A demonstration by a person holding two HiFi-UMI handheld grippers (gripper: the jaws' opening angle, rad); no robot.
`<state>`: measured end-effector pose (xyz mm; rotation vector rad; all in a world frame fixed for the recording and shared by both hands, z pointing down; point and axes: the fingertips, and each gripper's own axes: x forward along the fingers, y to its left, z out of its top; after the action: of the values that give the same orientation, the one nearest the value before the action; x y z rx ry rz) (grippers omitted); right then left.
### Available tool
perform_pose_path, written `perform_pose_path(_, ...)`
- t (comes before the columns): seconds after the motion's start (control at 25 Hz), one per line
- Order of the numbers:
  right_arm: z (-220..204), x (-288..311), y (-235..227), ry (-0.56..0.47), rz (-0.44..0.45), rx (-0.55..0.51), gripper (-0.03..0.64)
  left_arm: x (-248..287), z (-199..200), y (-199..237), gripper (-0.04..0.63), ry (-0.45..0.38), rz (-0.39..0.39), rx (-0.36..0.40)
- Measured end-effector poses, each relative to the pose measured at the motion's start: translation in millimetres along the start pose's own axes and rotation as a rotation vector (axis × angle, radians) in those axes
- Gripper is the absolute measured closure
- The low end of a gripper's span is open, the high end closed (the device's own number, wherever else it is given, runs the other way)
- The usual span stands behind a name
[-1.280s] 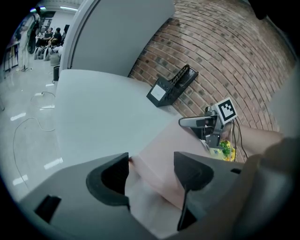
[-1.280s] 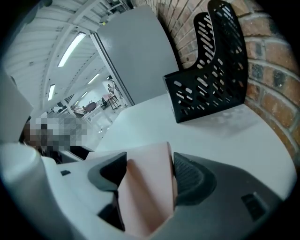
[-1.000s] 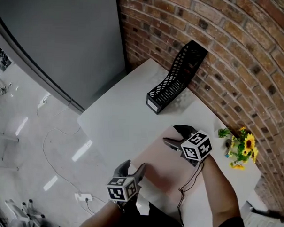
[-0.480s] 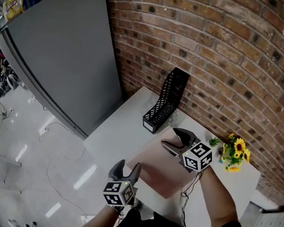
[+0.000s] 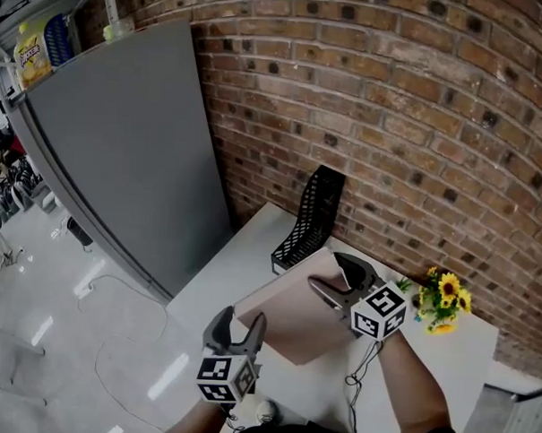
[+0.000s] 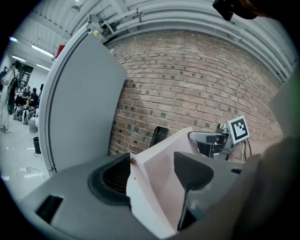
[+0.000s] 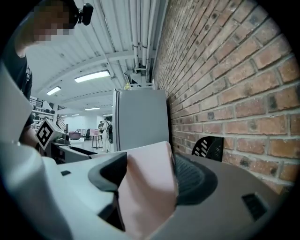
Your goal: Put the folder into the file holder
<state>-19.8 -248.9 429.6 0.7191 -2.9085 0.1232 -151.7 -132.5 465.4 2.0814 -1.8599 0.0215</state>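
Step in hand: carrying the folder [image 5: 289,315] toward the file holder [image 5: 311,222]; insertion not yet begun. The pink folder was held off the table [image 5: 243,250] between the two tools, roughly flat with its far corner tipped up, so it spanned the gap from one tool to the other. Left tool [image 5: 237,331]: jaws pinching the folder's near left corner, one pad on each face, as seen in the left gripper view. Right tool [image 5: 340,279]: jaws set wide but filled by the folder's right edge, gripping it; the right gripper view showed the pink sheet wedged between both pads. The black mesh file holder stood empty ahead of both tools, just past the folder's far edge and against the brick wall [image 5: 392,109], its open front facing back toward the tools. Pose: both tools pointed nearly level, tipped slightly down, left tool nearer the person and lower in the head view, right tool further forward; the right forearm [image 5: 407,388] reached in from below, cable trailing from the tool. Flowers [image 5: 439,299] sat to the right of the right tool, clear of the path. Judgement on next move: turn the folder up on edge, line it with the holder's slot, then slide it forward and down. Risk: the far corner catching the mesh wall.
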Motion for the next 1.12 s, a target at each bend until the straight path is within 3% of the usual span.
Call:
perform_pose_path(0.68, -18, -92, -11, 0.011, -0.112, 0.081, 0.308, -28, 4, -82, 0.305, -0.095, -0.215, 0.205)
perform_pose_path(0.76, -22, -103, -10, 0.010, -0.113, 0.125, 0.307, -32, 5, -92, 0.305, -0.112, -0.238, 0.228)
perform_pose_path(0.84, -26, -111, -8, -0.001, -0.104, 0.191, 0.232, -37, 4, -101, 0.310, -0.119, -0.263, 0.245)
perform_pose_path(1.0, -33, -128, -7, -0.018, -0.141, 0.254, 0.235, -46, -1, -116, 0.310, -0.126, -0.299, 0.259)
perform_pose_path(1.12, -30, -140, -9, -0.067, -0.176, 0.370, 0.235, -52, -3, -124, 0.310, -0.130, -0.325, 0.264)
